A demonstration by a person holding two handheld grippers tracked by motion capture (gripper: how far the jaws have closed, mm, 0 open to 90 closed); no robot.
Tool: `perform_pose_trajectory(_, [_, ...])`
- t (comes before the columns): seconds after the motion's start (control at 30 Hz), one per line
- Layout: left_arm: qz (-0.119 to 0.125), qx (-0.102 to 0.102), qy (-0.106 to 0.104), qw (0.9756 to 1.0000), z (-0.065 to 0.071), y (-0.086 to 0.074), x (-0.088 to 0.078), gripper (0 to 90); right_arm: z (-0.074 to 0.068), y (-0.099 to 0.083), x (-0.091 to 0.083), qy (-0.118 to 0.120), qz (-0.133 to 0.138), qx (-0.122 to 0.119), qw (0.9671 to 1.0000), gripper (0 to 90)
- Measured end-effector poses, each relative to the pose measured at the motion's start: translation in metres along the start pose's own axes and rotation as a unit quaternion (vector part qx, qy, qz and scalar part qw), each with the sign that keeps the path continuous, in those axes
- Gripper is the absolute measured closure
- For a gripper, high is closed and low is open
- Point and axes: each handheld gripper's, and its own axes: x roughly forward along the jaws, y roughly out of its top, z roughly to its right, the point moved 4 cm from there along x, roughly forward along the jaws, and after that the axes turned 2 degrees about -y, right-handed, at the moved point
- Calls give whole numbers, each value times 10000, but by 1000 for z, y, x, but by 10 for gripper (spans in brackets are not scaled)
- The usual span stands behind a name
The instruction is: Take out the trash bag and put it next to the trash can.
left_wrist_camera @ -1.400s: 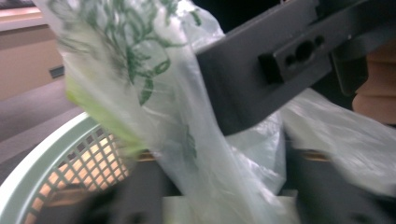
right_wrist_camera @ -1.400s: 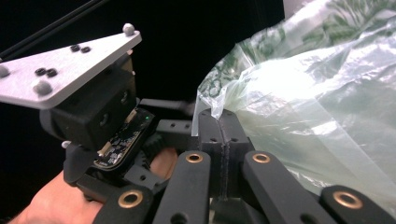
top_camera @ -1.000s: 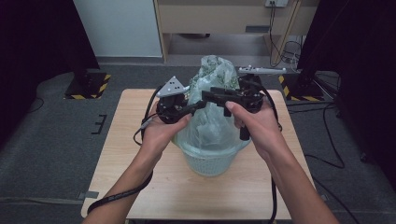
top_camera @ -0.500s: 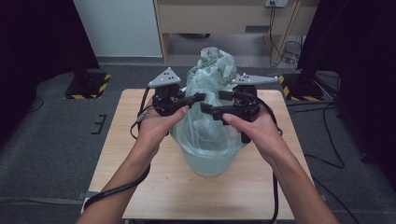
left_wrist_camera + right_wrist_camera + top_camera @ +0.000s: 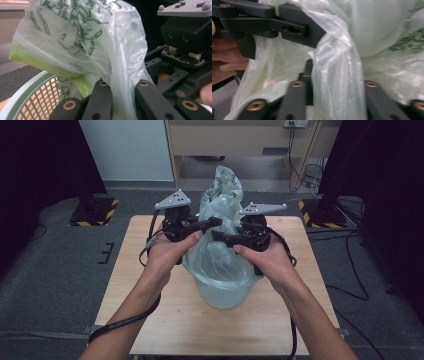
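The plastic bag [image 5: 219, 227] (lining the basket [image 5: 222, 292] at table centre) is pinched by the left gripper [image 5: 212, 223] at ten o'clock; the right gripper [image 5: 220, 236], jaws just closing, clamps gathered film. Twisting or lifting seems called for next.

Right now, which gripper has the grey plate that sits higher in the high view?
The left gripper: its grey plate stands above the right gripper's, left of the plastic bag.
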Motion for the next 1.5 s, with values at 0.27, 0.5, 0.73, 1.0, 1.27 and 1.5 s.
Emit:
perform_pose_trajectory(0.27, [46, 158, 111, 9998, -1, -4, -5, 623, 9, 4, -5, 115, 100, 338, 9993, 897])
perform_pose_trajectory(0.5, [57, 277, 244, 9993, -6, -13, -6, 330, 16, 9, -11, 182, 234, 563, 9980, 900])
perform_pose_trajectory(0.73, [-336, 747, 192, 9965, 2, -21, 7, 215, 12, 19, -11, 297, 277, 635, 9972, 900])
perform_pose_trajectory(1.0, [-535, 1010, 292, 9930, 10, -23, 17, 197, 4, 27, -10, 473, 216, 736, 9959, 900])
perform_pose_trajectory(1.27, [-563, 1005, 352, 9927, 9, -26, 19, 372, -4, 28, -3, 586, 61, 815, 9949, 900])
perform_pose_trajectory(1.5, [-675, 1037, 514, 9910, 8, -28, 18, 627, -6, 26, -1, 675, -2, 908, 9936, 898])
